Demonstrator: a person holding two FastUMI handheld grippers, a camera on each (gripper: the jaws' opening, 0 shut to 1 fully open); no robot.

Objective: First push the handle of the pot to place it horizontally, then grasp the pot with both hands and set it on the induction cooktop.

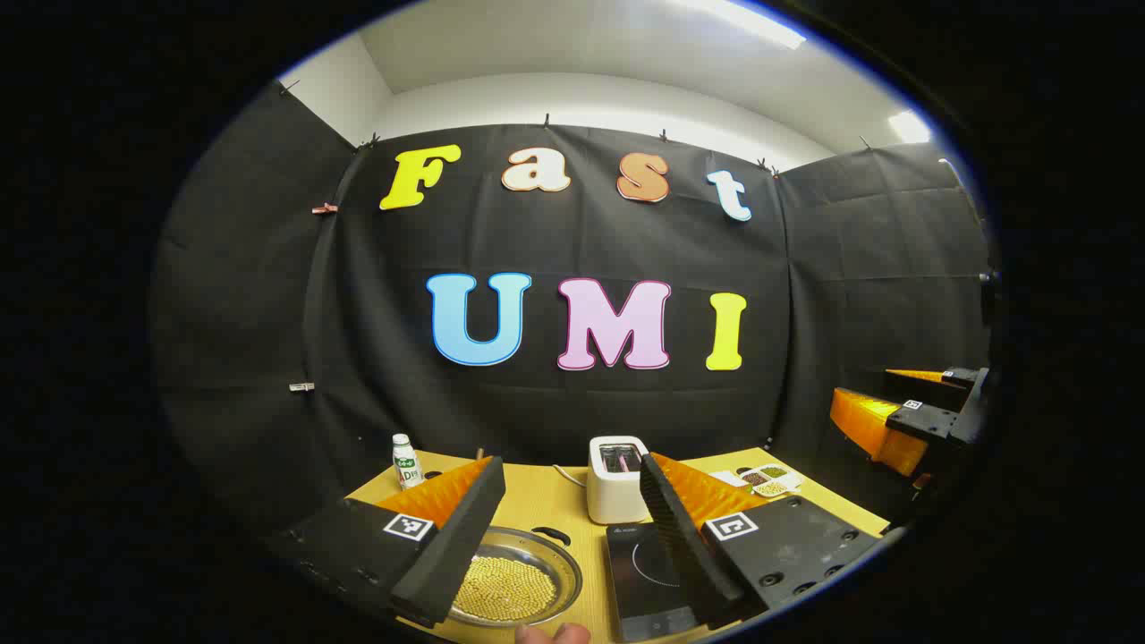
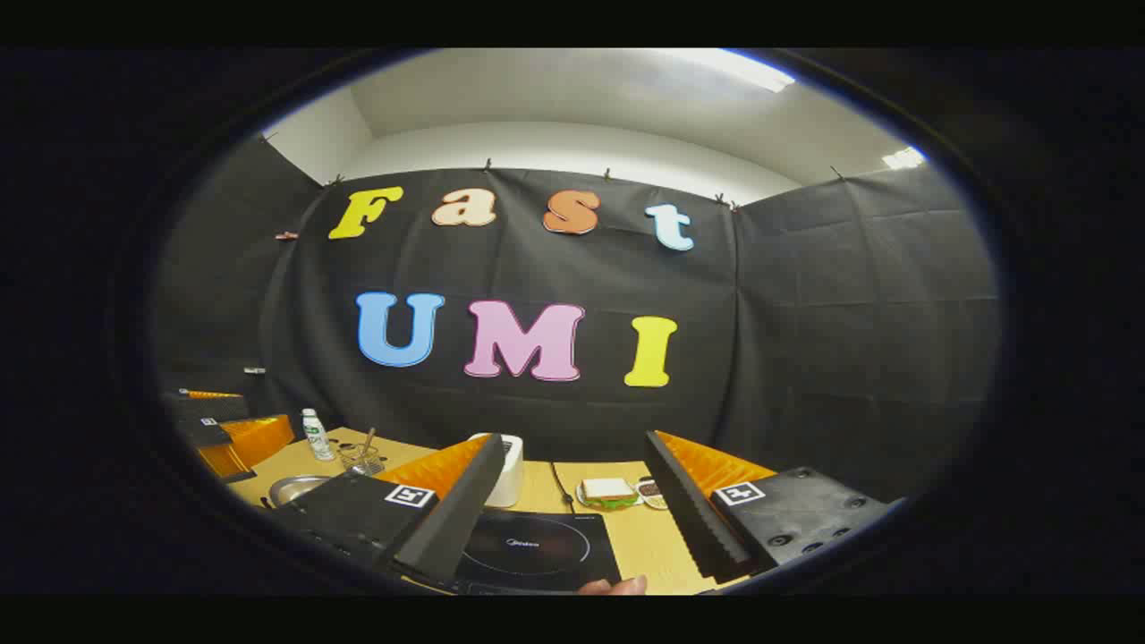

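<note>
- We see the left gripper (image 1: 564,528) with its fingers spread wide and holding nothing, raised over the wooden table (image 1: 537,501).
- Between those fingers, the pot (image 1: 514,586) sits on the table holding yellow beads, its black handle (image 1: 553,536) on the far rim.
- Just right of the pot lies the black induction cooktop (image 1: 646,577), with the white toaster (image 1: 617,478) behind it.
- We find the right gripper (image 2: 581,514) likewise wide apart and empty, above the cooktop.
- A small bottle (image 1: 405,461) stands at the table's far left.
</note>
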